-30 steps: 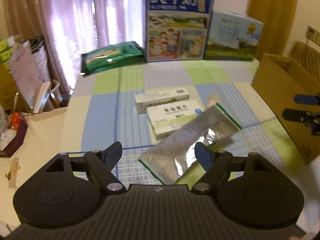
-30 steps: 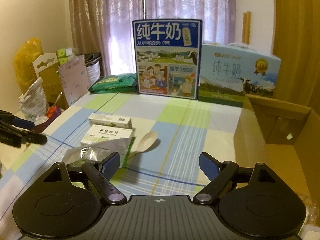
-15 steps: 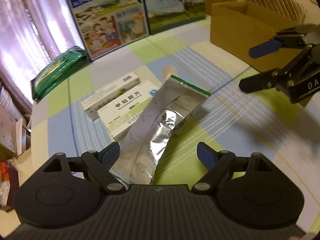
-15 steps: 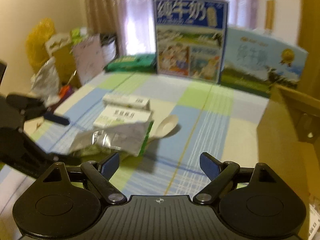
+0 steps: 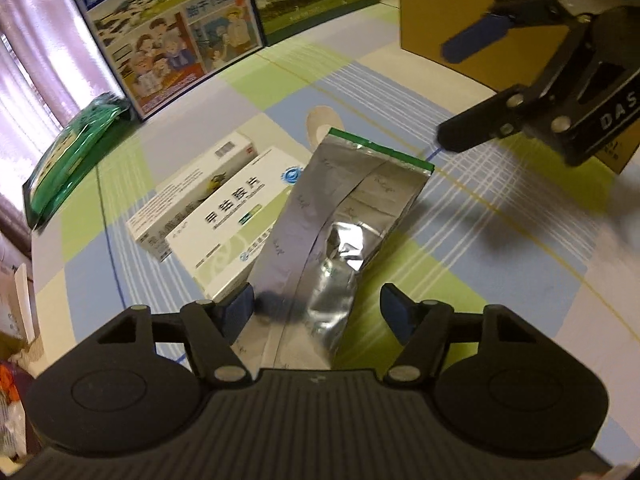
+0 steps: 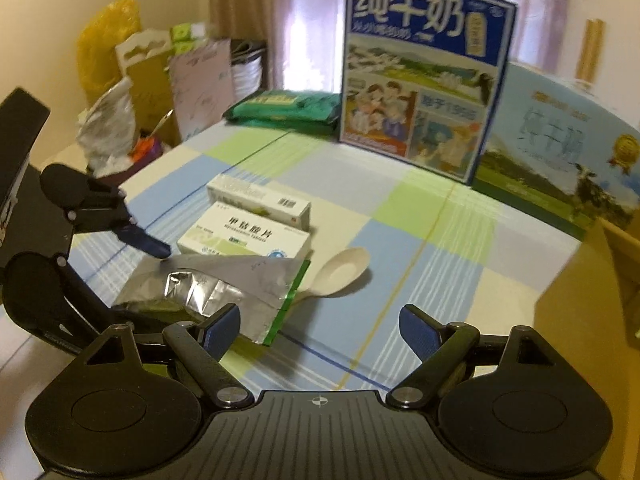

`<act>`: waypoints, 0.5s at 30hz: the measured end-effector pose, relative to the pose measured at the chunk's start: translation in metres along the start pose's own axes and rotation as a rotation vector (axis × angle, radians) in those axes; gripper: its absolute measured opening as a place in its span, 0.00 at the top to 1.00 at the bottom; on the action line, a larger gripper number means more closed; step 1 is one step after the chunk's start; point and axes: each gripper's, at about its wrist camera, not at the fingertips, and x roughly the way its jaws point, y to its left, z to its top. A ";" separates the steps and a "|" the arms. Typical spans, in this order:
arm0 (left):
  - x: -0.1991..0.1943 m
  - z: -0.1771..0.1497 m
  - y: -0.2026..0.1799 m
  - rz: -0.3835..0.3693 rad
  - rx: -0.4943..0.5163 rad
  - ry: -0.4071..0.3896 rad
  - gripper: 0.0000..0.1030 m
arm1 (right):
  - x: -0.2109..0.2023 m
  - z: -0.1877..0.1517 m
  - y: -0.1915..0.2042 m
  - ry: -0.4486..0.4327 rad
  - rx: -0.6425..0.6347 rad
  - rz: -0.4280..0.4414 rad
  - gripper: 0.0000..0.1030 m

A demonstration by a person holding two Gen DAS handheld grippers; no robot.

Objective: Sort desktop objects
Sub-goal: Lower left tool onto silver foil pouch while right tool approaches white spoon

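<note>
A foil pouch (image 5: 344,216) lies between the spread fingers of the left gripper (image 5: 316,312), its near end reaching back under the tool and its long axis running straight ahead to a green-edged far end. The jaws stand wide and have not closed; one blue pad sits just beside the pouch's left edge, the other stands clear on the right. The right gripper (image 5: 460,92) hangs ahead and to the right, also wide, empty and well apart from the pouch, so the left is plainly the nearer tool. From the right wrist view, the pouch (image 6: 224,284) sits low and to the left, with the left gripper (image 6: 160,280) reaching over it. The pouch rests partly against two white medicine boxes (image 5: 224,216) lying side by side, and a pale spoon (image 6: 340,272) pokes out from under its far end. All lie on a table (image 5: 500,240) covered in a checked cloth of blue, green and cream. At the table's far edge stand two milk cartons (image 6: 424,76) and a green packet (image 6: 288,108), with an open cardboard box (image 5: 448,12) to the right, a likely place for sorted items. Pink curtains (image 6: 312,20) hang behind, and bags and papers crowd the left side of the room.
</note>
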 end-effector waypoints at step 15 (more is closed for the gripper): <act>0.016 0.008 -0.003 0.034 0.113 0.029 0.59 | 0.034 0.007 0.018 0.182 -0.635 0.018 0.18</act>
